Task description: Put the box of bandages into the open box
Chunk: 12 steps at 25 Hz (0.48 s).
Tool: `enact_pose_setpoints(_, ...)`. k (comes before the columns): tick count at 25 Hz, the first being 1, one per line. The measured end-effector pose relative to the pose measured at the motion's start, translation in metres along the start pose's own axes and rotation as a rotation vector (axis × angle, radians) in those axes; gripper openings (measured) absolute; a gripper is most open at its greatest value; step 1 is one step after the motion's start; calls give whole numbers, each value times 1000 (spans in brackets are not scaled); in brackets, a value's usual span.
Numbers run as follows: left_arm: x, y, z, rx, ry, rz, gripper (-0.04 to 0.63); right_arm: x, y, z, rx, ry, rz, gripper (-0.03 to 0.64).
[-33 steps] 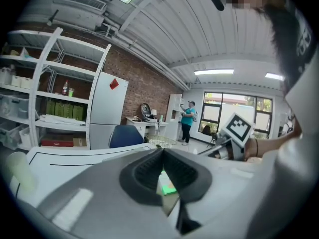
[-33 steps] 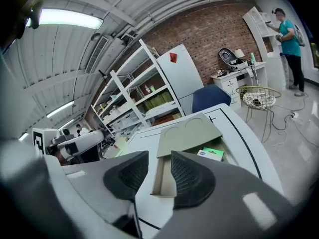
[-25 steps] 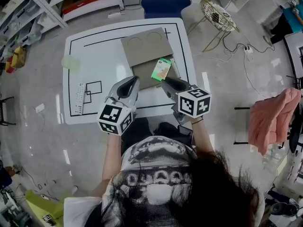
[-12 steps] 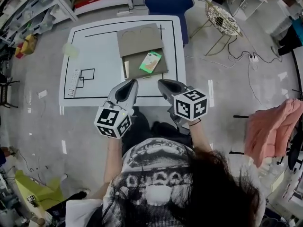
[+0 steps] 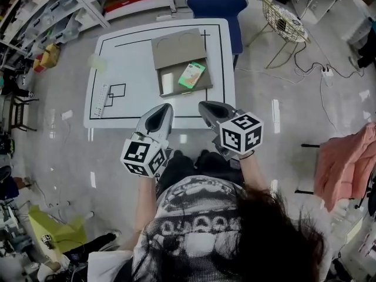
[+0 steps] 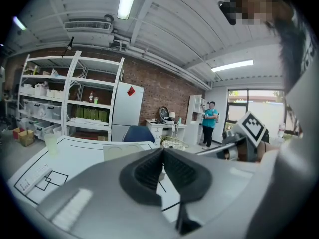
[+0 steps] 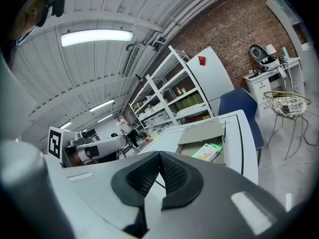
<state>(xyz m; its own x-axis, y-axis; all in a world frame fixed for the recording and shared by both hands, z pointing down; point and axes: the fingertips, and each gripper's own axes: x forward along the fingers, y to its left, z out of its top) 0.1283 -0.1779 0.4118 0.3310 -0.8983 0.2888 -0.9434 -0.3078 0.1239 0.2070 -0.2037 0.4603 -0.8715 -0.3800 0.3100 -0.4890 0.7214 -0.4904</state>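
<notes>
backing off the table, left gripper point(image 5: 166, 108) and right gripper point(image 5: 203, 106) are hanging closed, empty; bandage box point(image 5: 192, 75), lying in the open box point(image 5: 170, 83), is looking light and stiff, so pinch its long edges.

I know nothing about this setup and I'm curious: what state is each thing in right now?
open box: open, lid folded back flat on the table.
box of bandages: lying inside the open box, not held.
left gripper: shut, nothing between its jaws.
right gripper: jaws have just been closing, now shut, nothing between them.
</notes>
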Motion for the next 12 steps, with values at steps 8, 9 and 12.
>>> enact_pose_setpoints(8, -21, -4, -2, 26, 13, -6, 0, -1, 18, -4, 3, -22, 11, -3)
enact_pose_setpoints(9, -25, -2, -3, 26, 10, -2, 0, -1, 22, -5, 0, -21, 14, -3)
enact_pose_setpoints(12, -41, 0, -5, 21, -1, 1, 0, -1, 36, -11, -24, -16, 15, -3)
